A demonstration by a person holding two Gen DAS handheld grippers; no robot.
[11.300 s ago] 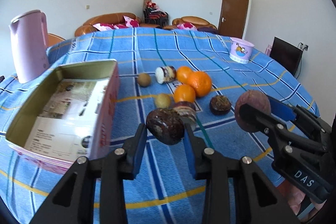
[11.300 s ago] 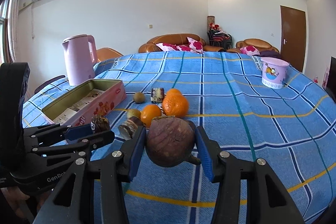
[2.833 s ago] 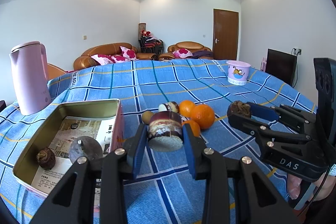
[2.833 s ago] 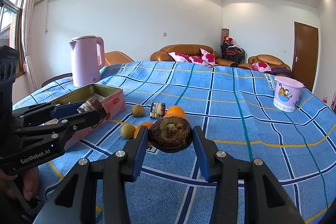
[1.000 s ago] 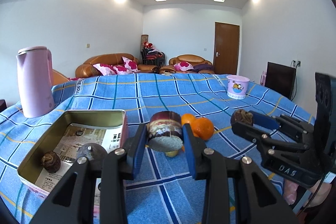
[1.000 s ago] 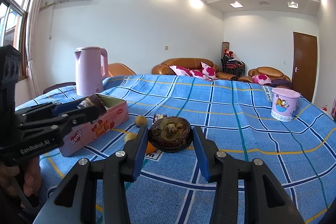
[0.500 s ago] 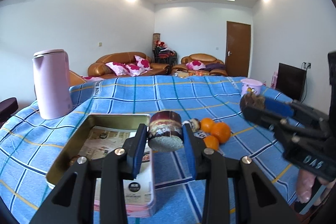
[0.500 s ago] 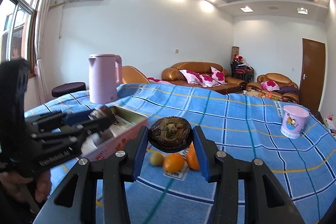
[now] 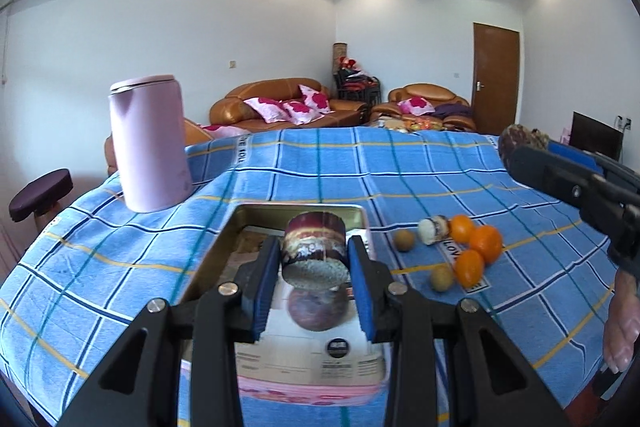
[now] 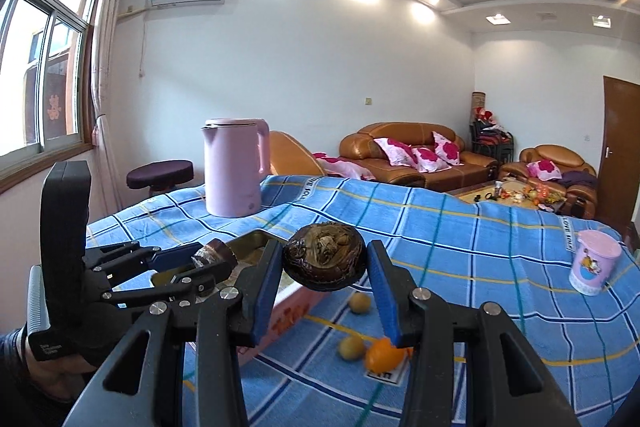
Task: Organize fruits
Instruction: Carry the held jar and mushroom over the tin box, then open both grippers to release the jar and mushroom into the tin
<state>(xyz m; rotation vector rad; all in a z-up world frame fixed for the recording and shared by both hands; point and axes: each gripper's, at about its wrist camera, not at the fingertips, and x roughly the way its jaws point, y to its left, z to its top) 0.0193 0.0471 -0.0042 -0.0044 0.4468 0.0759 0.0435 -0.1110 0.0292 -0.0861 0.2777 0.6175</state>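
My left gripper (image 9: 315,263) is shut on a cut dark purple fruit (image 9: 314,247) with a pale cut face, held above the open pink tin box (image 9: 352,213). A round purple fruit (image 9: 318,309) lies in the box below it. My right gripper (image 10: 325,285) is shut on a dark brown wrinkled fruit (image 10: 324,261), held above the table next to the box (image 10: 296,307). The right gripper also shows at the right of the left wrist view (image 9: 520,147). Oranges (image 9: 484,243), small brown fruits (image 9: 403,239) and a cut fruit piece (image 9: 434,229) lie on the blue checked cloth right of the box.
A pink kettle (image 9: 148,143) stands at the far left of the table. A pink cup (image 10: 594,267) stands at the far right. Sofas and a stool (image 10: 160,175) are beyond the table edge.
Both grippers have swung left toward the box. My left gripper now holds its fruit over the box interior. The right gripper has come up beside the box.
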